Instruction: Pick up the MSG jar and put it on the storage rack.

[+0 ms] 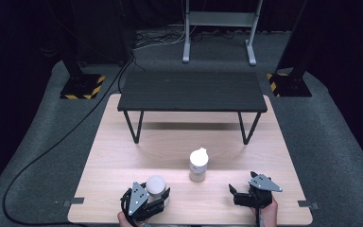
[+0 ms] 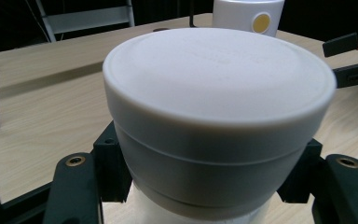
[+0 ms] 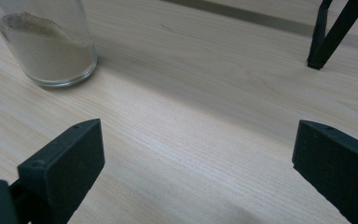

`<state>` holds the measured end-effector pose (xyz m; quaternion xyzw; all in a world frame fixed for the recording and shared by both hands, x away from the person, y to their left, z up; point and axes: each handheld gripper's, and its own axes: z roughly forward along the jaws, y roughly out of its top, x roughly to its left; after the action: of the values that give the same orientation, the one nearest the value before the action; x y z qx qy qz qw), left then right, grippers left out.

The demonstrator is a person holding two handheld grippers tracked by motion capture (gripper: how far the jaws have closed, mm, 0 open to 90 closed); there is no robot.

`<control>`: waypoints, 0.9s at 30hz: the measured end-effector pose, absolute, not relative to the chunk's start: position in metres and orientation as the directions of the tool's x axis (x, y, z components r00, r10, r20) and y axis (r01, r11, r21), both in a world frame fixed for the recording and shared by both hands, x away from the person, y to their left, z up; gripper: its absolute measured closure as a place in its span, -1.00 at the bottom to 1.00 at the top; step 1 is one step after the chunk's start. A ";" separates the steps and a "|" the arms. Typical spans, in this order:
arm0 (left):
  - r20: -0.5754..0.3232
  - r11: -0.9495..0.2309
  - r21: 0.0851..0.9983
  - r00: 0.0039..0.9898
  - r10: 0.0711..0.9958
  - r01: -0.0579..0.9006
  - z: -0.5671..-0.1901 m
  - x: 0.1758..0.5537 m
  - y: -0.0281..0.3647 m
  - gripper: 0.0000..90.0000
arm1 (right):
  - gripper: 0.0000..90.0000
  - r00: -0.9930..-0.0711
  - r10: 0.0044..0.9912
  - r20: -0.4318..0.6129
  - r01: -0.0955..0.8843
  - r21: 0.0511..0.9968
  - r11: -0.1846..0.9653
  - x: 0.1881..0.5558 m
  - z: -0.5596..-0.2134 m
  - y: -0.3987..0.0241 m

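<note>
A jar with a wide white lid [image 1: 156,185] stands at the table's near left. My left gripper [image 1: 159,196] is shut on it, and in the left gripper view the lid [image 2: 219,88] looms close with the jaws pressed against the jar's body just below it. A second jar [image 1: 198,164], glass with a white flip cap, stands upright mid-table. In the right gripper view its base [image 3: 46,46] holds beige powder, to the upper left of the jaws. My right gripper [image 1: 238,193] rests low at the near right, open with nothing between its fingers [image 3: 65,163].
A low black bench [image 1: 192,91] stands across the far half of the wooden table [image 1: 123,161]; one of its legs [image 3: 328,32] is ahead of the right gripper. Bare wood lies between the two grippers. Stands and cables sit on the floor beyond.
</note>
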<state>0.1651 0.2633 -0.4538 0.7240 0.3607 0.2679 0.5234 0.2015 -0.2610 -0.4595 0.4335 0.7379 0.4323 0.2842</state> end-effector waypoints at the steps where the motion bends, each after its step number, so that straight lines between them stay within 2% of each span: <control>1: 0.010 -0.192 0.951 0.596 0.803 0.242 -0.454 0.165 0.264 -0.22 | -0.97 -0.463 0.885 -0.045 0.394 0.884 0.250 0.201 -0.460 -0.261; 18: -0.030 -0.138 0.962 0.597 0.802 0.235 -0.442 0.169 0.281 -0.22 | -0.96 -0.463 0.885 -0.044 0.392 0.886 0.248 0.201 -0.460 -0.261; 27: -0.019 -0.136 0.967 0.598 0.801 0.214 -0.431 0.172 0.286 -0.22 | -0.96 -0.464 0.884 -0.045 0.392 0.885 0.250 0.201 -0.460 -0.261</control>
<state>0.1724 0.2860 -0.4314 0.7048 0.3600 0.2674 0.5497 0.2014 -0.2615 -0.4598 0.4324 0.7378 0.4335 0.2843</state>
